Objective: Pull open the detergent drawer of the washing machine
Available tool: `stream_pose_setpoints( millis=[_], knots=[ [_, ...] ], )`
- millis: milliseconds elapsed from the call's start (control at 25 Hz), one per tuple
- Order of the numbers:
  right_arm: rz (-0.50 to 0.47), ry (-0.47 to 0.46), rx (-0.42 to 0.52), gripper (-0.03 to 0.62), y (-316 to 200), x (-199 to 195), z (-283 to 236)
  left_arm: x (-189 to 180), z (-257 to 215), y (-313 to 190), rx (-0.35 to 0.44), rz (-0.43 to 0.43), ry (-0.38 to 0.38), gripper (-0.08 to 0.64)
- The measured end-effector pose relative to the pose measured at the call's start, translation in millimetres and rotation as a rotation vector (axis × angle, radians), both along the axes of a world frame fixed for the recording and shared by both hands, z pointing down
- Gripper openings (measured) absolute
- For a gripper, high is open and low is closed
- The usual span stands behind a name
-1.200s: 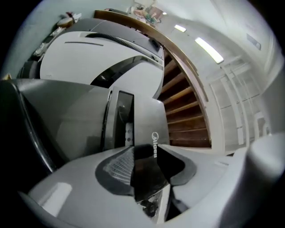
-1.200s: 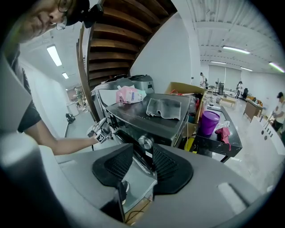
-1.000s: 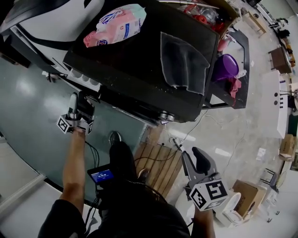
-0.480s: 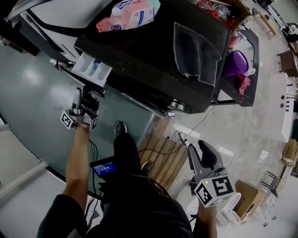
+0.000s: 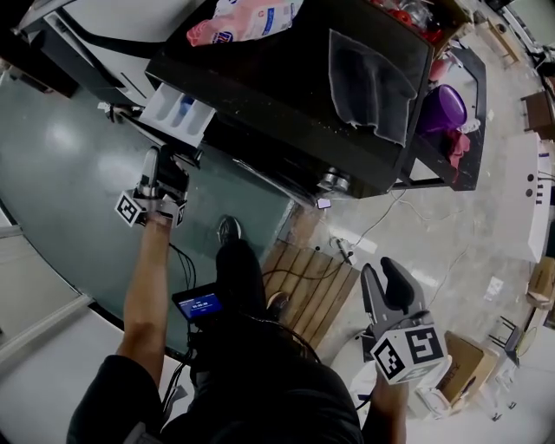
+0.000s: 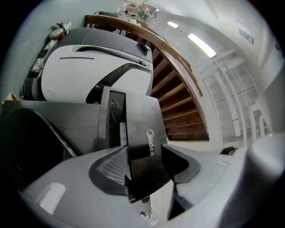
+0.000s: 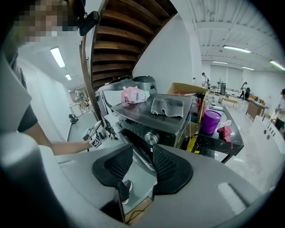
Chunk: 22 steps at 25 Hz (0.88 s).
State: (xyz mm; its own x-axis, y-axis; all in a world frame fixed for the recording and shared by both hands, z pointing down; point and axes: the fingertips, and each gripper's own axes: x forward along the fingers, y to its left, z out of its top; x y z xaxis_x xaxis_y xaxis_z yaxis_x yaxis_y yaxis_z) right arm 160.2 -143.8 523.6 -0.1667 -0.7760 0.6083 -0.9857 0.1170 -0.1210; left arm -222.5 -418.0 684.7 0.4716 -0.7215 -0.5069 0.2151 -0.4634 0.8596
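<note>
Drawer travel is what differs from a second ago. The detergent drawer [image 5: 178, 111] now stands well out of the front of the washing machine [image 5: 286, 113], at its far-left corner. Its white compartments and a blue insert lie open to the head view, where before only a short lip of them showed.

Just near of it, the left gripper [image 5: 170, 161] sits on the drawer's dark front panel [image 6: 141, 129]. Its jaws have just been opening. In the left gripper view the panel stands between them, with the ribbed pads [image 6: 113, 167] close along its two edges. By my reading they no longer squeeze it, so the clamp is slackening and not hauling.

Taken together, the pull looks done or nearly so. The drawer is far enough out to fill, and loosening the hold suits a letting-go. Whether the drawer has reached its stop cannot be told from here.

Further right, a pink pack [image 5: 251, 17] and a grey cloth [image 5: 373, 69] lie on the machine's dark top, clear of the drawer.

At the near right, well apart from the machine, the right gripper [image 5: 383, 276] hangs over the floor. Its jaws are apart with nothing between them, only floor and the machine's front seen through the gap. It takes no part in the pull.
</note>
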Motion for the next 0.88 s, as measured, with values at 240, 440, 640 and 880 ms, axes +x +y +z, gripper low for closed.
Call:
stream_pose_setpoints(
  millis=[240, 440, 640, 880],
  knots=[
    [-0.036, -0.012, 0.038, 0.129, 4.3, -18.1, -12.1, 0.1, 7.8, 5.7, -0.038, 0.034, -0.155, 0.285],
    [-0.07, -0.019, 0.074, 0.129, 18.2, -29.8, -24.5, -6.3, 7.4, 24.1, -0.101, 0.04, -0.26, 0.285],
    [-0.104, -0.032, 0.131, 0.129, 31.8, -40.4, -46.5, -12.8, -31.0, 63.4, -0.051, 0.07, -0.399, 0.285],
    [-0.131, -0.061, 0.2, 0.129, 52.9, -48.9, -68.4, -23.1, -103.6, 106.2, 0.069, 0.079, -0.532, 0.285]
  ],
)
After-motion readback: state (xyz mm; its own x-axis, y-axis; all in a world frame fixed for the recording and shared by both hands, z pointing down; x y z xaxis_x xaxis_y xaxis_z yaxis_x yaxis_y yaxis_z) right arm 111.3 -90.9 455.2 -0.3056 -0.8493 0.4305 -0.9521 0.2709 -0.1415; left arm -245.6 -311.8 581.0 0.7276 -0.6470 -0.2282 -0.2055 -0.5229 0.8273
